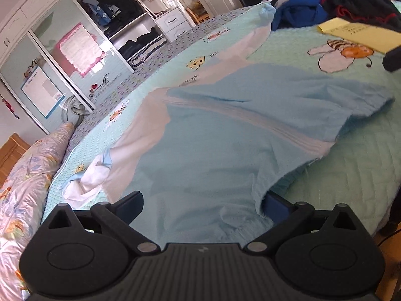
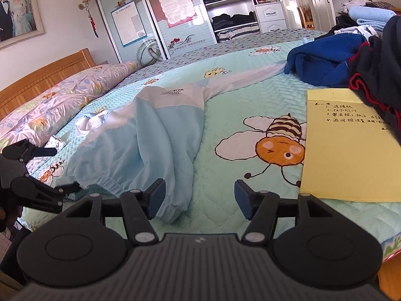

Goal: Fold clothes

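The jacket (image 2: 150,135), pale blue with a white yoke and white upper sleeves, is spread on the bed (image 2: 225,165), over a mint quilt printed with cartoon bees. One sleeve (image 2: 250,75) is stretched out towards a heap of dark clothes (image 2: 325,60) at the far right of the bed. The other sleeve is laid down across the body, and its elastic cuff (image 2: 173,210) is seen at the near edge, just beside the right gripper (image 2: 200,199).

The right gripper's jaws are spread wide over the quilt; nothing is held between them, and the left finger (image 2: 156,198) is shown close against the cuff. A yellow sheet (image 2: 351,150) with handwritten lines is laid flat on the quilt to the right, partly covered by the dark clothes.

The left gripper (image 1: 200,207) is seen at the jacket's hem (image 2: 100,183). Its jaws are spread, and blue fabric (image 1: 200,175) is draped across the gap between them, so that the right finger (image 1: 275,205) is partly hidden under a fold. In the right wrist view it is seen at the left edge, its fingertip touching the hem; whether cloth is pinched cannot be told.

A floral duvet (image 2: 50,105) is bunched along the headboard side. A wardrobe (image 2: 175,7) with sliding doors is shown behind the bed.
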Demonstrator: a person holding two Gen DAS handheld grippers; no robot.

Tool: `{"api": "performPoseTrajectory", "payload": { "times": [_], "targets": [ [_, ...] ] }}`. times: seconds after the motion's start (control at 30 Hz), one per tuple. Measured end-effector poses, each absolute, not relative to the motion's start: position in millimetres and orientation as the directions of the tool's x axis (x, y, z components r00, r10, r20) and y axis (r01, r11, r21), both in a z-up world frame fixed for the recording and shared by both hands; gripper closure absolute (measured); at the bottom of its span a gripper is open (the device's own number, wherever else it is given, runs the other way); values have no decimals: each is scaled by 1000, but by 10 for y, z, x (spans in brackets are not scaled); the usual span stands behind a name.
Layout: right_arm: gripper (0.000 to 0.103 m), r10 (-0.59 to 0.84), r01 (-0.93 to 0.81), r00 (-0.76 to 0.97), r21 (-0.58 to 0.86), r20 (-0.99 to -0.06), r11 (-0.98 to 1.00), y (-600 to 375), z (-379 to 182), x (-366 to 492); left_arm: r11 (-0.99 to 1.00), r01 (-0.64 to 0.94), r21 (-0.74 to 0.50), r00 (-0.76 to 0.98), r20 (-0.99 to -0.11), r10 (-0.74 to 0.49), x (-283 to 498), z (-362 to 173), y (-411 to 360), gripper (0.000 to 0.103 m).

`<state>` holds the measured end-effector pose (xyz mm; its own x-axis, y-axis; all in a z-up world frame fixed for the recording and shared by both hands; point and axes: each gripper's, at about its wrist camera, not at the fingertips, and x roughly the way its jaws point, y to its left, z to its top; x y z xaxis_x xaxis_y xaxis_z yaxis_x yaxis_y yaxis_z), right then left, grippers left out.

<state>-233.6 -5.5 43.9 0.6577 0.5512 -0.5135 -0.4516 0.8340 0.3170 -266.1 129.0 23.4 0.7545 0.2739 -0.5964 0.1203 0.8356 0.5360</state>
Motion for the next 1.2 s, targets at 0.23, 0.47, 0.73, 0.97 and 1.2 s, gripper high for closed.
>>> {"api": "performPoseTrajectory", "payload": {
  "times": [0.23,0.47,0.73,0.97,1.2],
  "targets": [
    [40,633,-513,606,371,-482,774,67,458,-2323,799,140,585,759,-582,293,-2741,214,1185,2],
    [36,619,-579,607,257,-498,774,537,439,-2309,802,154,577,772,-577,267,-2681,182,1033,2],
    [33,466,-574,630,31,-621,818,717,198,-2310,774,38,632,759,-522,389,-2747,166,1288,0],
    [32,471,-576,623,42,-625,817,691,189,-2306,686,29,727,771,-454,447,-2904,179,1205,0],
    [31,477,-577,615,54,-627,815,685,192,-2305,651,13,759,724,-456,518,-2905,170,1287,0]
  ]
}}
